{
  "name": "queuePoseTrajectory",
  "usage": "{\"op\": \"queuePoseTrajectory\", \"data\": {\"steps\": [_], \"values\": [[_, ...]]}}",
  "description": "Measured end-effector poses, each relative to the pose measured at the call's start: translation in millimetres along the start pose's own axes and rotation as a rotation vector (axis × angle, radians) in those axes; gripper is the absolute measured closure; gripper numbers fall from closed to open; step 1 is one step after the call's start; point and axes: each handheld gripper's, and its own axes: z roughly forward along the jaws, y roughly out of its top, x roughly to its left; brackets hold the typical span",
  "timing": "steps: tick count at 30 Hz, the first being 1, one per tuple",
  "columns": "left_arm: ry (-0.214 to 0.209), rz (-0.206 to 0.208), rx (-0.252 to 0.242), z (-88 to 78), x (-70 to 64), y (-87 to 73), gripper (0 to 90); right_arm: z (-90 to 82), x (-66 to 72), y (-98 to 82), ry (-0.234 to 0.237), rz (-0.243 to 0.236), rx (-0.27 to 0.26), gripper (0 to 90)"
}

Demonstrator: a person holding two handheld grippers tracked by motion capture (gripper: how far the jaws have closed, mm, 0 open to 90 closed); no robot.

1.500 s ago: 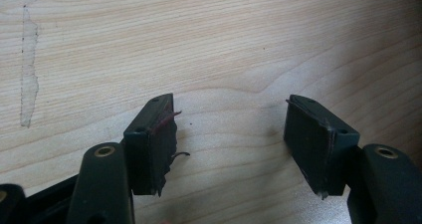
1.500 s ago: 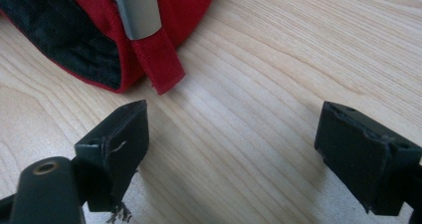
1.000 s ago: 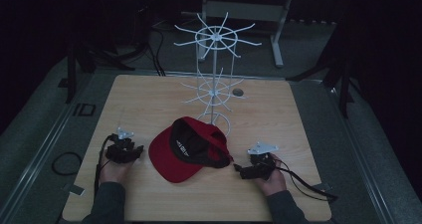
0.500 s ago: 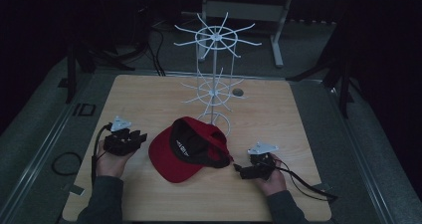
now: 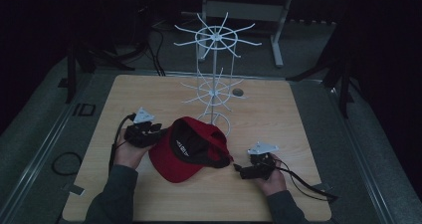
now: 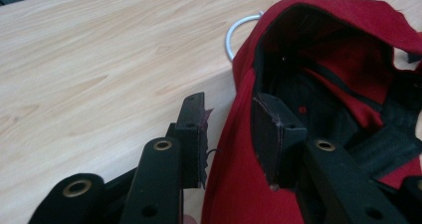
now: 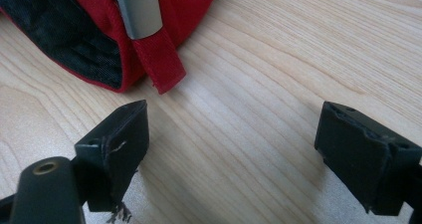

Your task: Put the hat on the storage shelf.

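Table [image 5: 298, 134]: pale wood, beneath both grippers; it carries everything in play.
Hat rack [image 5: 214, 74]: white wire stand with two tiers of spokes, upright beyond the cap and farther from both grippers than the cap is; its ring foot [image 6: 239, 27] lies just past the left gripper's jaws. Probably where the cap is meant to hang.
Red cap [image 5: 191, 147]: upside down on the table between the two grippers, black lining facing up, brim toward the person. It touches the left gripper and lies just ahead of the right one.
Left gripper [image 5: 149, 133]: at the cap's left edge, jaws half open and straddling the rim, one jaw outside the red cloth, the other inside the crown. The jaws have just been opening a little, and the pads do not look pressed on the cloth, so this seems a grip being set, not yet made.
Left hand [image 5: 130, 152]: under the gripper, forearm angled in toward the cap.
Right gripper [image 7: 231, 149]: jaws wide, empty, low over bare wood, likely waiting to steady the back.
Strap [image 7: 159, 59]: red tab with a metal buckle [image 7: 138, 7], just ahead of the right gripper's left jaw.
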Motion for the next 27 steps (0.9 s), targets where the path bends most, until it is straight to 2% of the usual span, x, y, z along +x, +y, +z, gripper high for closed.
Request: {"op": "queuePoseTrajectory", "data": {"steps": [5, 7, 8, 9, 12, 15, 16, 17, 20, 24, 26, 27], "values": [[0.01, 0.035, 0.019, 14.7, -6.8, 9.7, 65.1, 0.0, 0.1, 0.0, 0.0, 0.001, 0.001, 13.6], [0.033, 0.057, 0.033, 18.7, -8.5, 10.4, 70.6, -0.1, 0.2, 0.0, 0.001, 0.003, 0.001, 13.6], [0.05, 0.068, 0.035, 19.3, -9.8, 9.6, 75.2, -0.1, 0.1, 0.1, 0.0, 0.001, 0.001, 13.6], [0.057, 0.074, 0.039, 18.3, -10.1, 8.4, 76.2, 0.0, 0.1, 0.0, 0.0, 0.001, 0.001, 13.6], [0.061, 0.056, 0.012, 8.6, -6.0, 1.4, 78.1, 0.0, 0.0, 0.0, 0.0, 0.0, 0.0, 13.6], [0.11, -0.004, -0.007, -3.5, 7.6, -8.7, 79.5, 0.0, 0.0, 0.0, 0.0, 0.001, 0.001, 13.6], [0.127, -0.037, -0.016, -7.2, 14.0, -12.1, 79.7, 0.0, 0.1, 0.0, 0.001, 0.001, 0.001, 13.6], [0.154, -0.072, -0.024, -10.8, 20.6, -15.3, 82.3, -0.1, 0.1, 0.0, 0.001, 0.001, 0.001, 13.7], [0.24, -0.187, -0.056, -19.3, 38.2, -22.8, 82.9, -0.1, 0.3, 0.0, 0.0, 0.003, 0.001, 13.6], [0.326, -0.321, -0.088, -25.7, 52.8, -27.0, 84.2, -0.1, 0.2, 0.0, 0.001, 0.002, 0.001, 13.7], [0.322, -0.347, -0.093, -26.0, 52.8, -27.5, 83.7, 0.0, 0.2, 0.0, 0.001, 0.002, 0.001, 13.6], [0.288, -0.331, -0.093, -26.5, 51.3, -27.1, 81.9, 0.0, 0.2, 0.0, 0.001, 0.002, 0.0, 13.6]]}}
